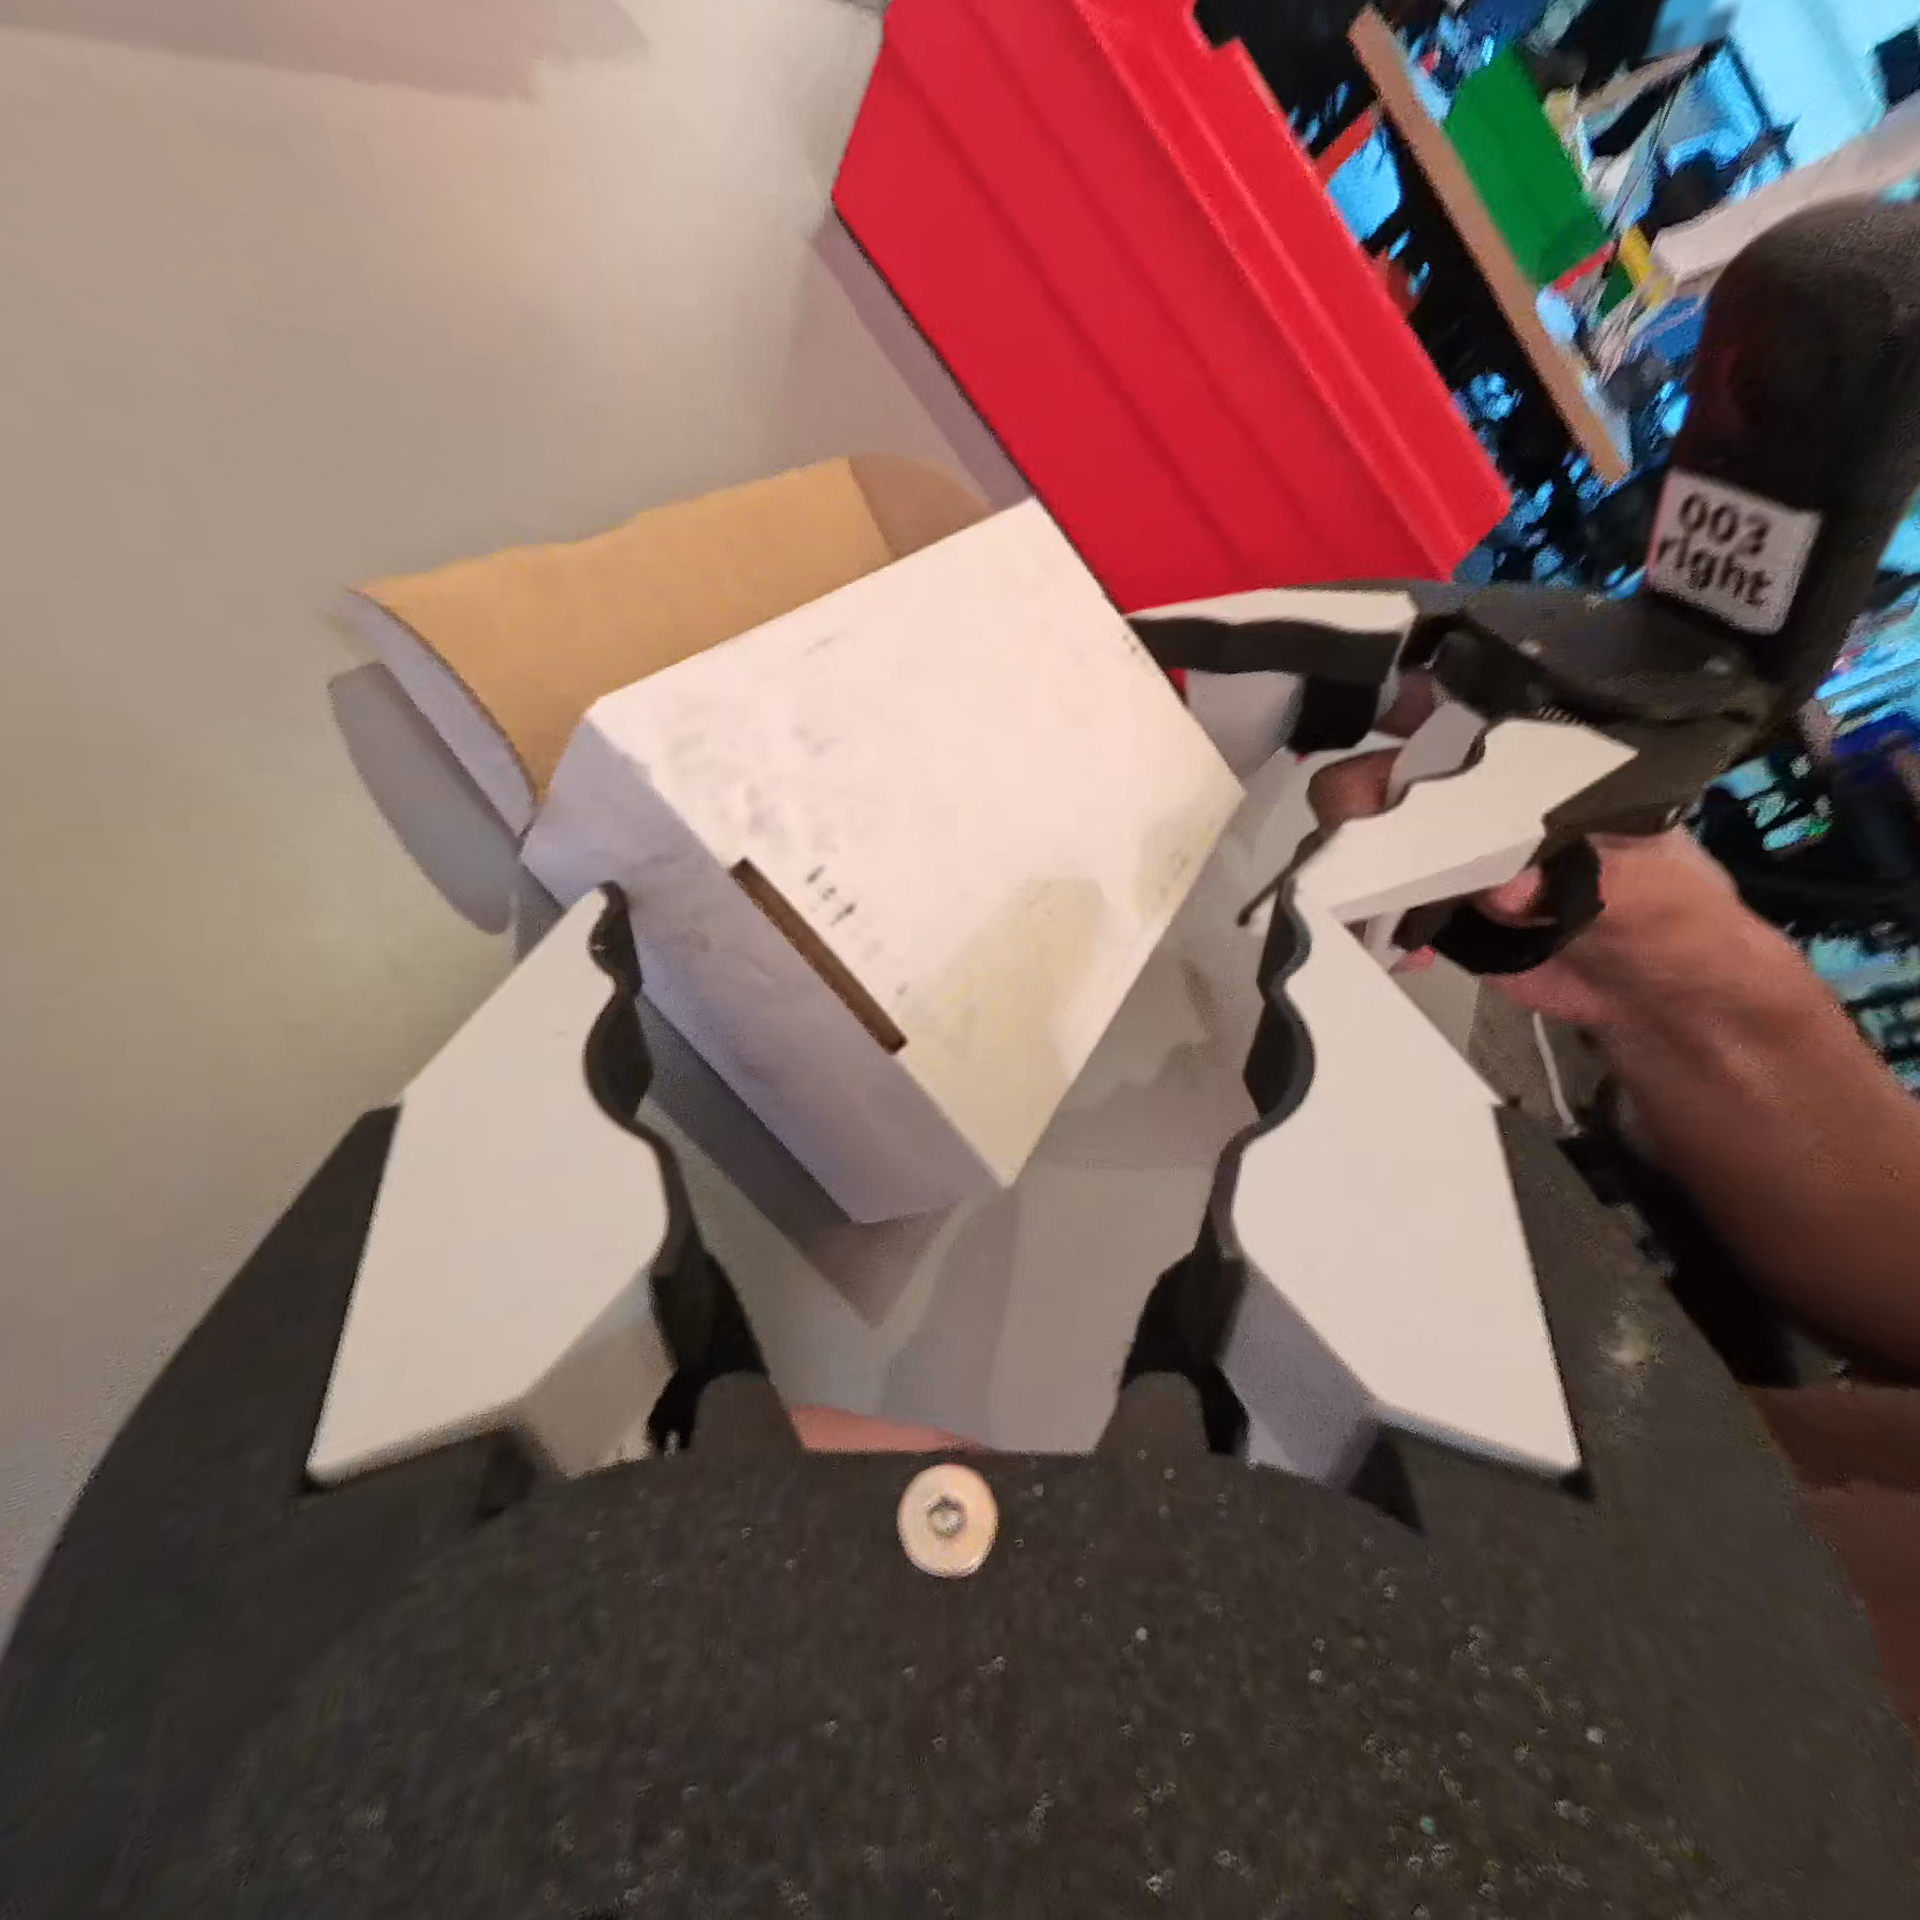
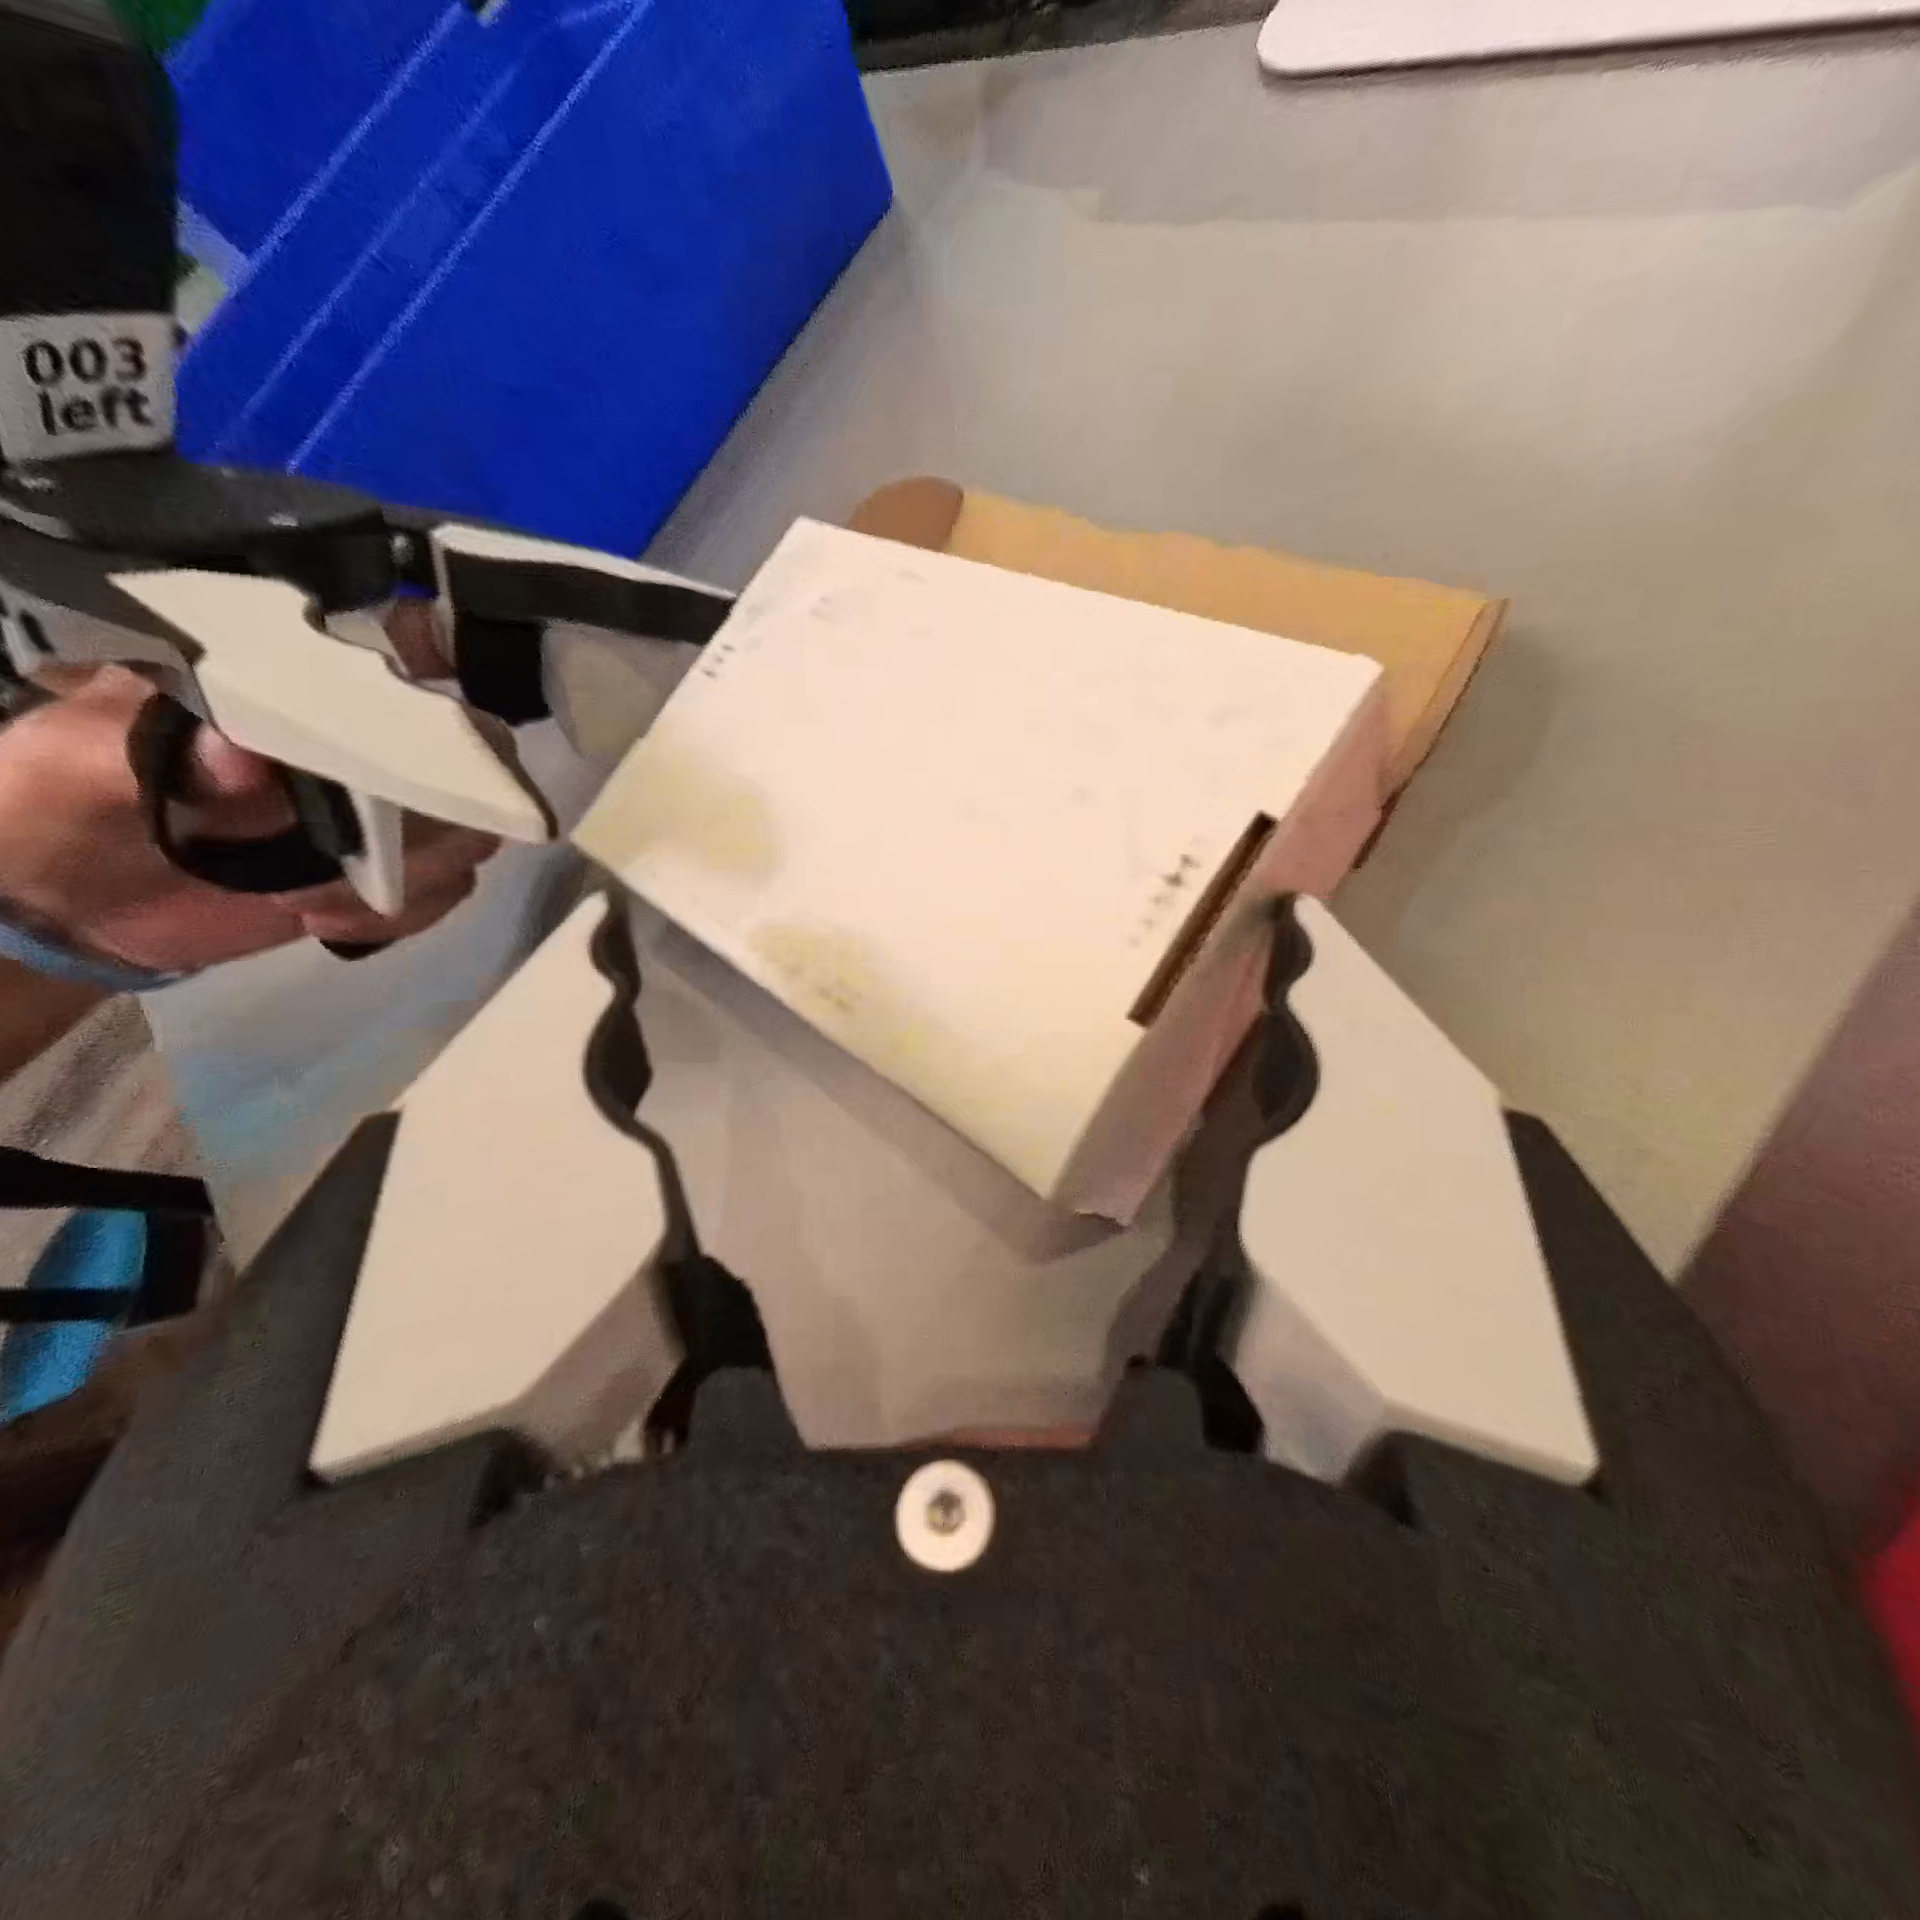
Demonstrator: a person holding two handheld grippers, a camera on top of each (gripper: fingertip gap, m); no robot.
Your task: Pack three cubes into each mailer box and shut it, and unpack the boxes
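Observation:
A white mailer box (image 1: pixel 904 810) sits tilted on the grey table (image 1: pixel 260 364), its white face with a thin slot (image 1: pixel 821 956) turned up. A brown flap (image 1: pixel 644 613) with a rounded tab sticks out at its far side. My left gripper (image 1: pixel 945 914) is open, fingers astride the box's near corner. The right gripper (image 1: pixel 1195 769) is at the box's right edge. In the right wrist view my right gripper (image 2: pixel 945 914) is open astride the box (image 2: pixel 987 831). The left gripper (image 2: pixel 644 717) touches its left edge. No cubes show.
A red bin (image 1: pixel 1143 312) stands behind the box in the left wrist view. A blue bin (image 2: pixel 520 260) stands at the far left in the right wrist view. A white board (image 2: pixel 1558 31) lies at the far edge. The table edge (image 2: pixel 1756 1143) runs close on the right.

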